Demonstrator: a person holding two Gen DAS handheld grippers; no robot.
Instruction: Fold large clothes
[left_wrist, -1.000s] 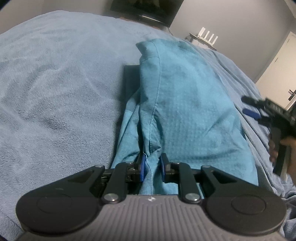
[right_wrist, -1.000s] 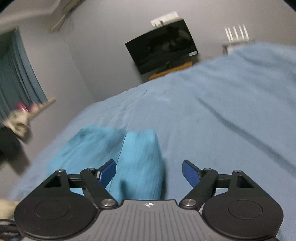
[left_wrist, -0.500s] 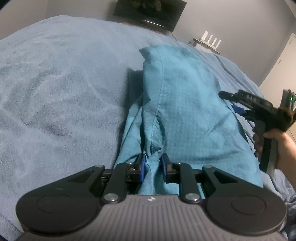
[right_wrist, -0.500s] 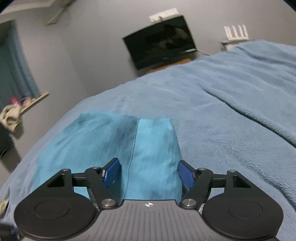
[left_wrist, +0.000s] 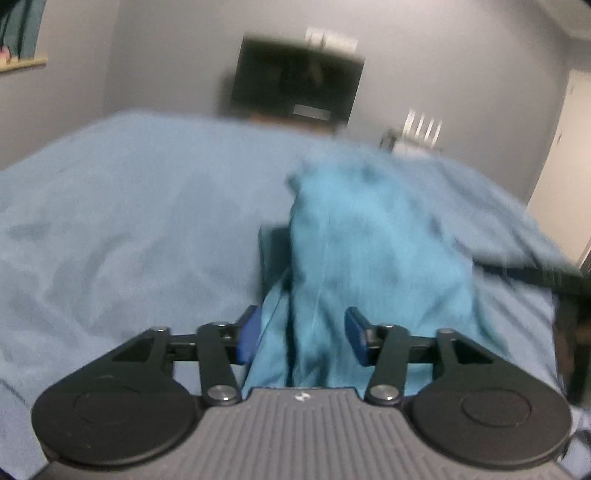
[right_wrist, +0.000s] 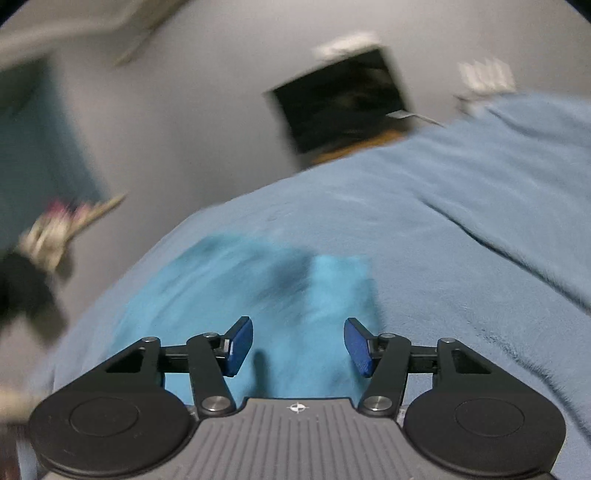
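A teal garment (left_wrist: 373, 258) lies folded lengthwise on a light blue blanket (left_wrist: 129, 229). Both views are motion-blurred. My left gripper (left_wrist: 303, 336) is open, its blue pads on either side of the garment's near end, not pinching it. In the right wrist view the same garment (right_wrist: 288, 310) lies ahead of my right gripper (right_wrist: 298, 345), which is open and empty over the garment's near edge. The right gripper's dark body (left_wrist: 546, 277) shows at the right edge of the left wrist view.
The blanket (right_wrist: 461, 240) covers a bed. A dark television (left_wrist: 295, 90) hangs on the grey wall beyond it, with a white router (left_wrist: 421, 125) on a stand to its right. A white door (left_wrist: 565, 177) is at far right. A curtain (right_wrist: 37, 158) and shelf are at left.
My left gripper has opened and let go of the garment's near end, and tilted upward. My right gripper has swung over the garment's edge and stayed open.
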